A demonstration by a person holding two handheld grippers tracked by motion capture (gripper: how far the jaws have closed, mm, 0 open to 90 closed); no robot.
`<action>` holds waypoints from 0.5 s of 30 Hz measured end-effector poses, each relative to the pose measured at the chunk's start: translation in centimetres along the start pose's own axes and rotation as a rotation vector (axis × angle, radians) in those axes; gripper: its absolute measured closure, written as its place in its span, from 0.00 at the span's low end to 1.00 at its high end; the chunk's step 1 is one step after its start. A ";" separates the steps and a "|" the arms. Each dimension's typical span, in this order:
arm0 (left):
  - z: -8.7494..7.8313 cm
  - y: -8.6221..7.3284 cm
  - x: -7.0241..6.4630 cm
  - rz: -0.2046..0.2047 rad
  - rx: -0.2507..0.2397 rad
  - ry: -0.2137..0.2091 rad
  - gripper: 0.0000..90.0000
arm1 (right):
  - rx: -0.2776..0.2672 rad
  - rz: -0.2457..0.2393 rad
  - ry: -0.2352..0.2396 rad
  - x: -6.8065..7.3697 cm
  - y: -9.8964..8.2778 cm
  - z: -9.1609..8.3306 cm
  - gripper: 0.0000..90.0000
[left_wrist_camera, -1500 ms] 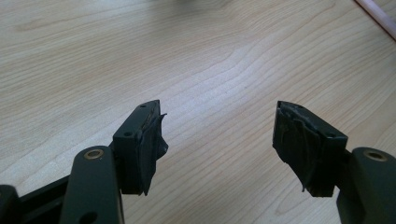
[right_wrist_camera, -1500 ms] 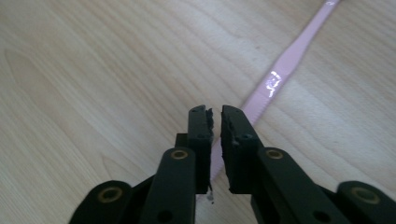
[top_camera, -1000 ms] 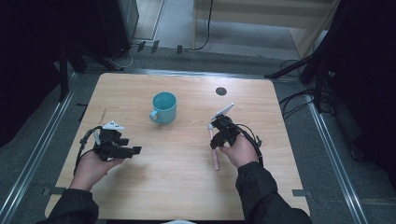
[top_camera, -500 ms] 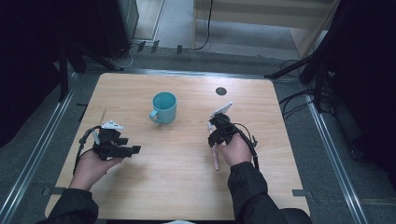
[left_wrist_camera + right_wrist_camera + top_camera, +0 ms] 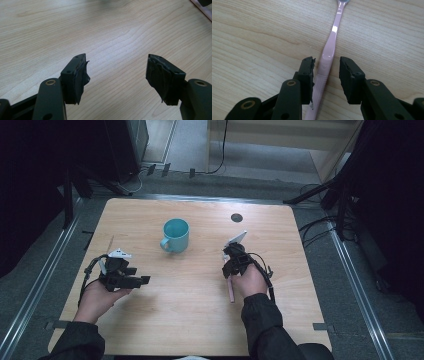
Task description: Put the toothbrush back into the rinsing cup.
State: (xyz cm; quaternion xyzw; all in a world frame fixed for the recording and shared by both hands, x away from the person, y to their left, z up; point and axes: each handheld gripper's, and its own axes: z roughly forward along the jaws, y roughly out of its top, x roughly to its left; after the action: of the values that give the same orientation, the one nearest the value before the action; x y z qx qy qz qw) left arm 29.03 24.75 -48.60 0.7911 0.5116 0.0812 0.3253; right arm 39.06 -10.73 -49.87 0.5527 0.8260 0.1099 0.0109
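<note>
We see the pink toothbrush (image 5: 329,53) flat on the wooden table (image 5: 190,290), its handle between our right gripper (image 5: 326,72)'s parted jaws, which have just been closing slightly, pads not pressing it. Our left gripper (image 5: 117,75) hovers over bare wood, jaws wide apart, empty.

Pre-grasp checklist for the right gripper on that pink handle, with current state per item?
1. Pink plastic toothbrush lies flat on the light wooden table: ok.
2. Handle sits between the jaws of the right gripper: ok.
3. Handle centred in the gap: not ok, it lies nearer the left-hand pad in the right gripper view.
4. Pads pressing on the handle: not ok; a gap shows on the other side, and the jaws have just been opening and closing around it.
5. Left gripper open with bare table between its jaws: ok.
6. Teal ceramic mug stands upright, apart from both grippers: ok.
</note>
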 end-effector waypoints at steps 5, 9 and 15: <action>0.0 0.0 0.0 -0.002 0.000 0.001 0.37 | 0.011 -0.004 -0.011 0.2 0.0 0.3 0.72; 0.0 0.0 0.0 0.001 -0.001 0.005 0.37 | 0.015 -0.012 -0.039 0.6 0.1 0.6 0.72; 0.0 0.0 0.0 0.001 -0.001 0.003 0.37 | 0.022 -0.014 -0.048 0.7 0.2 0.7 0.73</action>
State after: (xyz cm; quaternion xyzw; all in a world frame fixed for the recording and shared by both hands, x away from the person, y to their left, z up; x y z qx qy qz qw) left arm 29.03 24.78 -48.61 0.7911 0.5117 0.0827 0.3247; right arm 39.04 -9.89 -50.47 0.5494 0.8306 0.0874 0.0254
